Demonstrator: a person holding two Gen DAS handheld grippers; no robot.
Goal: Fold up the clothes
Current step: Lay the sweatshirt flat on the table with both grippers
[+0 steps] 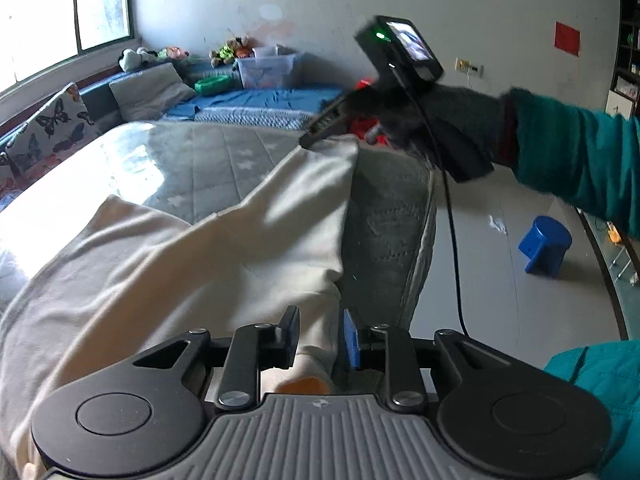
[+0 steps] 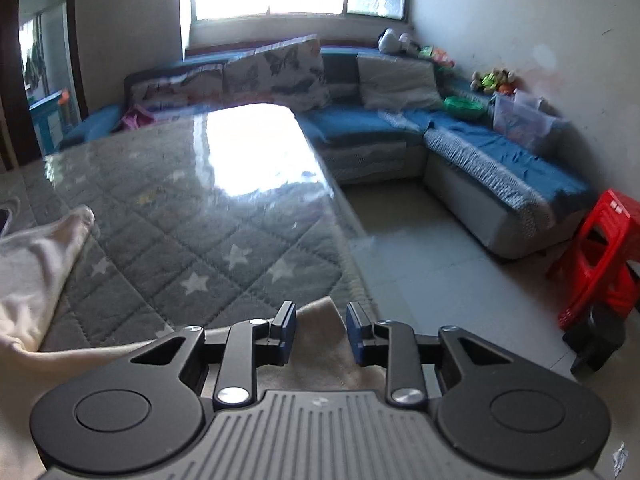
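A cream garment [image 1: 168, 264] lies spread over a grey quilted table cover with white stars [image 1: 224, 160]. My left gripper [image 1: 319, 336] is open at the garment's near edge, and a fold of the cloth runs between its fingers without being pinched. In the left wrist view the right gripper [image 1: 320, 130], held by a gloved hand with a teal sleeve, touches the garment's far corner [image 1: 340, 148]. The right wrist view shows my right gripper [image 2: 320, 326] open, with that cream corner [image 2: 320, 312] lying loose in the gap. A further part of the garment [image 2: 36, 256] lies at the left.
The table's right edge [image 1: 424, 216] drops to a tiled floor where a blue stool [image 1: 544, 246] stands. A red stool [image 2: 600, 256] and a dark box stand on the floor. A blue corner sofa [image 2: 380, 124] with pillows, toys and a clear bin [image 2: 520, 120] lines the walls.
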